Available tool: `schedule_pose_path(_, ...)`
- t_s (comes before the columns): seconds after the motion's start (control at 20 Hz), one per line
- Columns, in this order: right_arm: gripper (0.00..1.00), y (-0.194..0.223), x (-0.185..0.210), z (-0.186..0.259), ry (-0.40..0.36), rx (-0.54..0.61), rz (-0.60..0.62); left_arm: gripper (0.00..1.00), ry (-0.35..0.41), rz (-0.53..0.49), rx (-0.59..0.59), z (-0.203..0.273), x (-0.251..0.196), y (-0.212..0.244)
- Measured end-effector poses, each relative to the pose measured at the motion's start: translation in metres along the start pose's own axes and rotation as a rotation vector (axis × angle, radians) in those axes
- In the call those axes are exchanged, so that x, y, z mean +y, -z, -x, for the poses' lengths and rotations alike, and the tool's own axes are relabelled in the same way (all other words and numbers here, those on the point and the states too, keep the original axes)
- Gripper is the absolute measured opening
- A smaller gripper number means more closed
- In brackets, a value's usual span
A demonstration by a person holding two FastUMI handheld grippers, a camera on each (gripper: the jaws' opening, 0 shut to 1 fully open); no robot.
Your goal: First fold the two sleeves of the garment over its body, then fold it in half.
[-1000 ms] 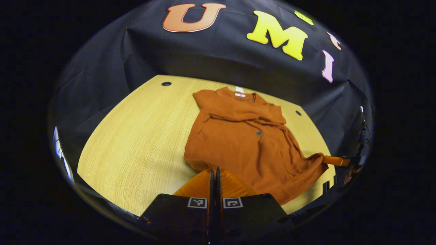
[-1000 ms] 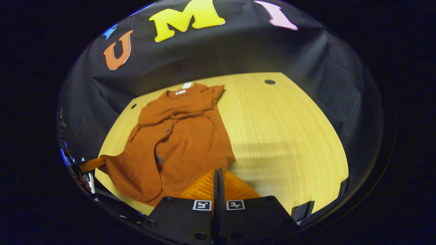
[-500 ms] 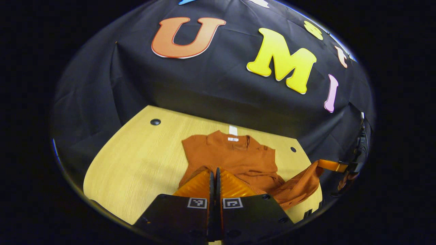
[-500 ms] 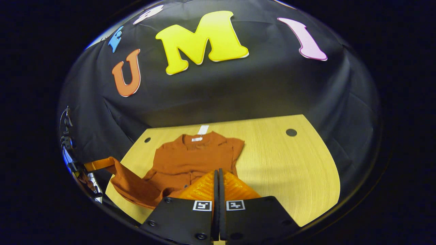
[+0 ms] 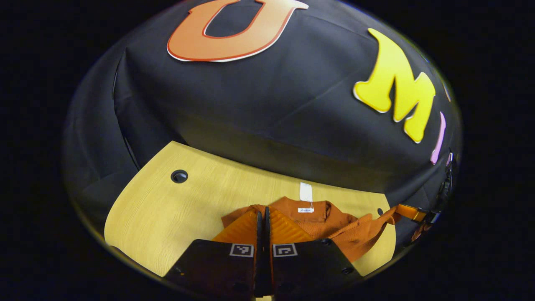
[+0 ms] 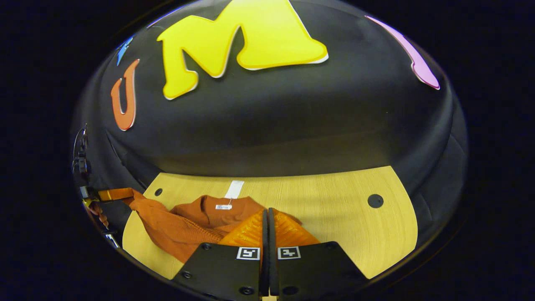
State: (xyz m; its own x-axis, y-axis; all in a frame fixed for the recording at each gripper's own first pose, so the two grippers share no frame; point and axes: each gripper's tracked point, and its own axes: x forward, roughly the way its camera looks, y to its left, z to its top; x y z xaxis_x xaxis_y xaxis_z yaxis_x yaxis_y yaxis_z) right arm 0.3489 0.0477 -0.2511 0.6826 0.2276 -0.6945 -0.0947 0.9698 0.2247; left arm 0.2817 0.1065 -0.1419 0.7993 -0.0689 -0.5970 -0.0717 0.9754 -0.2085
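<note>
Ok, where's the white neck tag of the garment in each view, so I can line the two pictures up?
Left gripper view: the white neck tag sits low, right of centre, just above the garment collar and the left hand-held gripper.
Right gripper view: the tag sits low, left of centre, above the collar.
Shared landmark: the wooden table meeting the black cloth wall behind the tag.
</note>
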Motion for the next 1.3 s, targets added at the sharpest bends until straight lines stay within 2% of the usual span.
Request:
schedule_pose_path(0.15, 0.01, 0.005, 0.001, -0.048, 0.024, 0.038, 0.022, 0.03, -0.001, -0.071, 0.044, -0.038, -0.008, 0.012)
schedule_pose_path(0.3, 0.01, 0.027, 0.005, -0.081, 0.064, 0.069, 0.082, 0.03, -0.043, -0.154, 0.054, -0.065, -0.008, 0.017)
schedule_pose_path(0.5, 0.05, 0.031, -0.011, -0.105, 0.134, 0.061, 0.016, 0.04, -0.057, -0.180, -0.020, -0.088, -0.001, 0.006)
schedule_pose_path(0.55, 0.12, 0.035, -0.014, -0.109, 0.148, 0.066, 0.016, 0.08, -0.042, -0.173, -0.017, -0.091, -0.004, 0.008)
schedule_pose_path(0.65, 0.13, 0.039, -0.012, -0.101, 0.141, 0.084, 0.017, 0.07, -0.045, -0.153, -0.008, -0.091, -0.004, 0.013)
schedule_pose_path(0.7, 0.16, 0.038, -0.008, -0.101, 0.136, 0.078, 0.020, 0.30, -0.067, -0.150, -0.016, -0.090, 0.000, 0.012)
schedule_pose_path(0.85, 0.38, 0.026, 0.001, -0.079, 0.119, 0.031, 0.031, 1.00, -0.104, -0.133, -0.064, -0.074, 0.013, -0.001)
schedule_pose_path(0.9, 0.42, 0.022, 0.007, -0.067, 0.109, 0.012, 0.029, 1.00, -0.105, -0.132, -0.088, -0.065, 0.010, -0.009)
schedule_pose_path(0.95, 0.52, 0.016, 0.011, -0.053, 0.109, -0.013, 0.028, 0.99, -0.109, -0.136, -0.125, -0.053, 0.010, -0.017)
schedule_pose_path(1.0, 0.53, 0.009, 0.016, -0.037, 0.095, -0.050, 0.025, 0.99, -0.108, -0.141, -0.158, -0.038, 0.007, -0.026)
schedule_pose_path(1.05, 0.64, -0.001, 0.022, -0.020, 0.093, -0.092, 0.033, 0.99, -0.100, -0.142, -0.191, -0.022, 0.001, -0.032)
schedule_pose_path(1.1, 0.70, -0.010, 0.027, -0.001, 0.091, -0.136, 0.048, 0.99, -0.083, -0.142, -0.219, -0.003, -0.008, -0.039)
schedule_pose_path(1.3, 0.80, -0.037, 0.057, 0.097, 0.049, -0.286, 0.083, 0.99, -0.021, -0.165, -0.391, 0.084, -0.047, -0.061)
